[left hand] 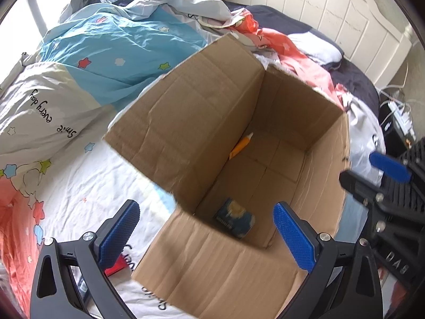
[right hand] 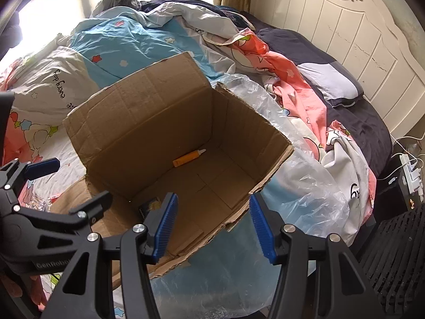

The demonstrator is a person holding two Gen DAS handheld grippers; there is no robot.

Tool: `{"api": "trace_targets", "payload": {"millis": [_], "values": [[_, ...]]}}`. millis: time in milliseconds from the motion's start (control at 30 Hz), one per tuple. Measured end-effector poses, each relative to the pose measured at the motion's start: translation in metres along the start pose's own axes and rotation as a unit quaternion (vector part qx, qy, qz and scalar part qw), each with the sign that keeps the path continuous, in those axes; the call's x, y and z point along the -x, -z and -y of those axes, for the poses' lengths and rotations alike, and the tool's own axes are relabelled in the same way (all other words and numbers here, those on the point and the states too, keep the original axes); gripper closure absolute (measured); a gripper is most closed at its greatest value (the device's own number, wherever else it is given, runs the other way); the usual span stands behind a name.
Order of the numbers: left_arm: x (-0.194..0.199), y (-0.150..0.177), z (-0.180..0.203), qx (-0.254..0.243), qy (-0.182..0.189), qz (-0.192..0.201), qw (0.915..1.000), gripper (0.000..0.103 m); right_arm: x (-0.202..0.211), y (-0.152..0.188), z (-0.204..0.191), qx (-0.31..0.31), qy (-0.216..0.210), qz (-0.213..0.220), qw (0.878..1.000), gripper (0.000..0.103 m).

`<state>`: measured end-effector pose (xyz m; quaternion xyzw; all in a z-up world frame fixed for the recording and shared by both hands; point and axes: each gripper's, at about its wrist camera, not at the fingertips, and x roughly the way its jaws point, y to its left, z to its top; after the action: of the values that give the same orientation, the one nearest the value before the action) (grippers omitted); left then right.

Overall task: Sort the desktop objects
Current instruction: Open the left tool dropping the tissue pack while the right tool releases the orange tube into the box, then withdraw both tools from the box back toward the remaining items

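Blue-padded left tongs [left hand: 205, 232] and right tongs [right hand: 212, 228] hover apart, holding nothing, over an open cardboard box [left hand: 186, 101] on a bed [left hand: 79, 186]. Inside lie an orange tube [left hand: 240, 145] and a small dark packet [left hand: 235, 220]. Beside the box, a red item [left hand: 117, 267] remains outside, so sorting seems unfinished.

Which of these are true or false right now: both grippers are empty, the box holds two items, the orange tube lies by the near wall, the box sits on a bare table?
1. Both grippers are empty: true. The left gripper and right gripper are open with nothing between the fingers.
2. The cardboard box holds two items: true, an orange tube and a small dark blue pack.
3. The tube lies by the near wall: false; it lies at the far wall.
4. The box sits on a bare table: false; it sits on a bed with a quilt.
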<state>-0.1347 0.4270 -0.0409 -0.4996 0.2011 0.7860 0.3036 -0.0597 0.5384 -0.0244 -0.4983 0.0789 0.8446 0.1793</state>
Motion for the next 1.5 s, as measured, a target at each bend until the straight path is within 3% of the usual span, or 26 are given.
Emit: {"api": "trace_targets", "payload": {"millis": [300,767,1067,1500], "values": [[0.01,0.018,-0.011,0.0,-0.017,-0.003,0.9998,0.0,0.011,0.003,-0.021,0.021,-0.003,0.003,1.0,0.051],[0.04,0.046,-0.065,0.064,-0.017,0.013,0.9977,0.0,0.026,0.007,-0.068,0.07,-0.017,0.009,0.997,0.051],[0.055,0.068,-0.1,0.074,-0.049,0.009,0.996,0.0,0.027,0.012,-0.097,0.083,-0.033,0.008,0.996,0.051],[0.082,0.087,-0.134,0.097,-0.058,0.023,0.9934,0.0,0.038,0.014,-0.129,0.103,-0.039,0.014,0.994,0.051]]}}
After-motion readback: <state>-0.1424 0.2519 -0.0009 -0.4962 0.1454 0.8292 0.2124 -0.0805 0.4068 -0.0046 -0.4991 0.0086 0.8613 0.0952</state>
